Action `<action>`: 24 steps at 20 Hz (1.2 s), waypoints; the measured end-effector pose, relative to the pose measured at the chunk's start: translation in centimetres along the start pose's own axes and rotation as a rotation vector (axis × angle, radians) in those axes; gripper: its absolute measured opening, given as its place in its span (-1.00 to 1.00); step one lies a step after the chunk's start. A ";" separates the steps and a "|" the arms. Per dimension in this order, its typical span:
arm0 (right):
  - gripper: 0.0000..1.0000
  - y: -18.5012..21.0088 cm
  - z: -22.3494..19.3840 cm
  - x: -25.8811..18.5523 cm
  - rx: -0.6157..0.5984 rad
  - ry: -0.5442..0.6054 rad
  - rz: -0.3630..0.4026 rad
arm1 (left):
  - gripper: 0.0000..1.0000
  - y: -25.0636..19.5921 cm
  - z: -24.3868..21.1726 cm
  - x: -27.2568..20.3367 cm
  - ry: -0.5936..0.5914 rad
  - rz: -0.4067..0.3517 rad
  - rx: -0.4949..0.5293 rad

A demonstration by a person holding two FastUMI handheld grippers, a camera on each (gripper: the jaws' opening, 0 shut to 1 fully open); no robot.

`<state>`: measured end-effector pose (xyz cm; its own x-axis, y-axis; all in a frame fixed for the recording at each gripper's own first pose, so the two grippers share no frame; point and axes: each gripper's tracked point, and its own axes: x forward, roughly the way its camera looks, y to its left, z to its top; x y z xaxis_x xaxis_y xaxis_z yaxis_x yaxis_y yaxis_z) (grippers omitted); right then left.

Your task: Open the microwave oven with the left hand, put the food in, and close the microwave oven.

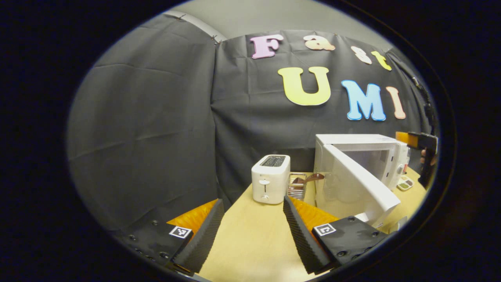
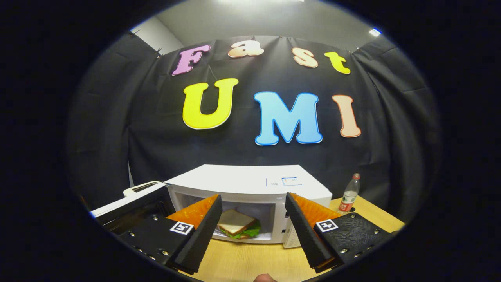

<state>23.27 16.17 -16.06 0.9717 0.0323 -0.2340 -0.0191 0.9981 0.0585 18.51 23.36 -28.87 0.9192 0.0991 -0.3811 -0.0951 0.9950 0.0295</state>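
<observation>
1. Your right gripper (image 2: 252, 231) has its jaws spread wide with nothing between them. They frame the mouth of the microwave oven (image 2: 250, 184) from outside, above the worktop (image 2: 250, 262), which reads as a release already made.

2. The sandwich (image 2: 236, 224) lies inside the oven cavity, flat on its floor, with lettuce showing at its edge. In the right gripper view it sits between the two jaws but well beyond them, touching neither. I judge the food step done.

3. Your left gripper (image 1: 252, 229) also has its jaws wide and empty, low over the worktop (image 1: 254, 243) and pointing at the toaster (image 1: 271, 178), not at the oven.

4. The microwave door (image 1: 360, 184) stands swung out to the right of your left jaws, its free edge near the right-hand jaw but apart from it. It is open so the cavity stays reachable; closing it is what remains.

5. Farther out, a wire rack (image 1: 297, 187) with a brown utensil stands between toaster and oven, a small dish (image 1: 405, 183) lies past the oven, and a bottle (image 2: 349, 194) stands to its right in the right gripper view.

6. To close, I think you must bring the left jaws round behind the door's outer face.
</observation>
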 end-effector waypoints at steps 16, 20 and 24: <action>0.95 -13.3 4.8 -12.8 -0.054 -0.083 -0.024 | -0.84 -7.6 -4.3 -0.9 0.088 -0.020 -0.016; 0.95 -16.6 4.6 -15.2 -0.038 -0.073 -0.047 | -0.86 -10.2 -3.9 -1.5 0.078 -0.045 0.039; 0.95 -19.5 4.1 -17.1 -0.033 -0.065 -0.064 | -0.86 -13.9 -3.5 -2.1 0.069 -0.075 0.056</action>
<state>7.98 -4.06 -9.24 0.9844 -0.0342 -0.1729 0.0370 0.9992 0.0129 16.54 9.25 -31.68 0.8943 0.0254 -0.4468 -0.0037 0.9988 0.0493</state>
